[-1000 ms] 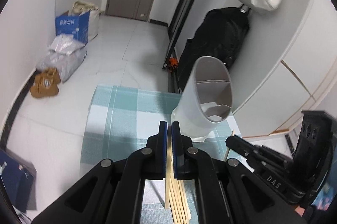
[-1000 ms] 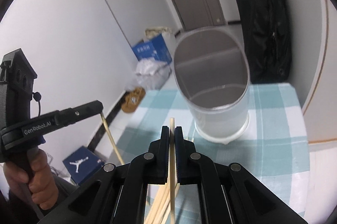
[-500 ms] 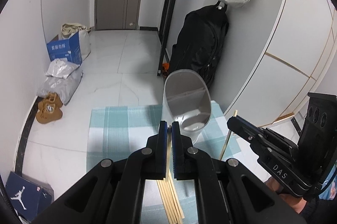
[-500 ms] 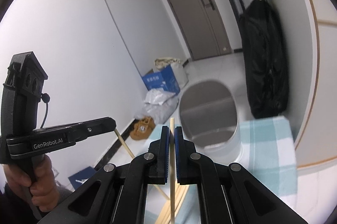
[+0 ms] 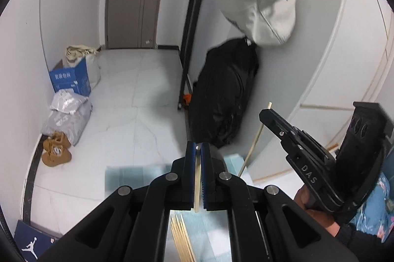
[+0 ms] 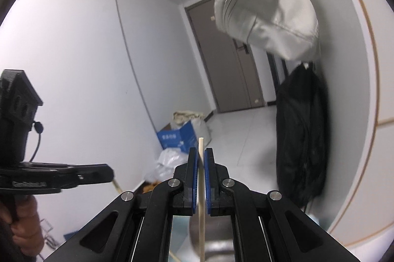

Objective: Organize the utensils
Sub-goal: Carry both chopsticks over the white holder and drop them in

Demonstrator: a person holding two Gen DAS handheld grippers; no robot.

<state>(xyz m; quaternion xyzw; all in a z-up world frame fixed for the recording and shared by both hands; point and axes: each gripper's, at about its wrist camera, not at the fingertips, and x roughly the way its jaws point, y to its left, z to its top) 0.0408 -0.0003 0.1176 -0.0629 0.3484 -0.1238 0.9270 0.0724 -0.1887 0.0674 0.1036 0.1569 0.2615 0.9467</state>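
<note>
My left gripper (image 5: 198, 148) is shut on a pale wooden chopstick (image 5: 197, 183) that stands between its blue pads. My right gripper (image 6: 201, 153) is shut on a second chopstick (image 6: 201, 188), held upright with its tip above the pads. In the left wrist view the right gripper (image 5: 264, 114) hangs at the right with its chopstick (image 5: 254, 139) slanting down. In the right wrist view the left gripper (image 6: 110, 174) is at the left. Several more chopsticks (image 5: 182, 237) lie on the teal checked tablecloth (image 5: 128, 175). The grey utensil holder (image 6: 216, 247) shows only at the bottom edge, below the right gripper.
A black bag (image 5: 221, 94) stands against the wall beyond the table, with a white bag (image 5: 258, 3) hanging above it. On the floor at the left are a blue box (image 5: 70, 81), grey plastic bags (image 5: 66, 114) and brown shoes (image 5: 55, 151). A person's hand (image 6: 22, 220) grips the left handle.
Both grippers have risen, each with its chopstick. The table and the holder have dropped toward the bottom of both views, and the right gripper now points more level.
</note>
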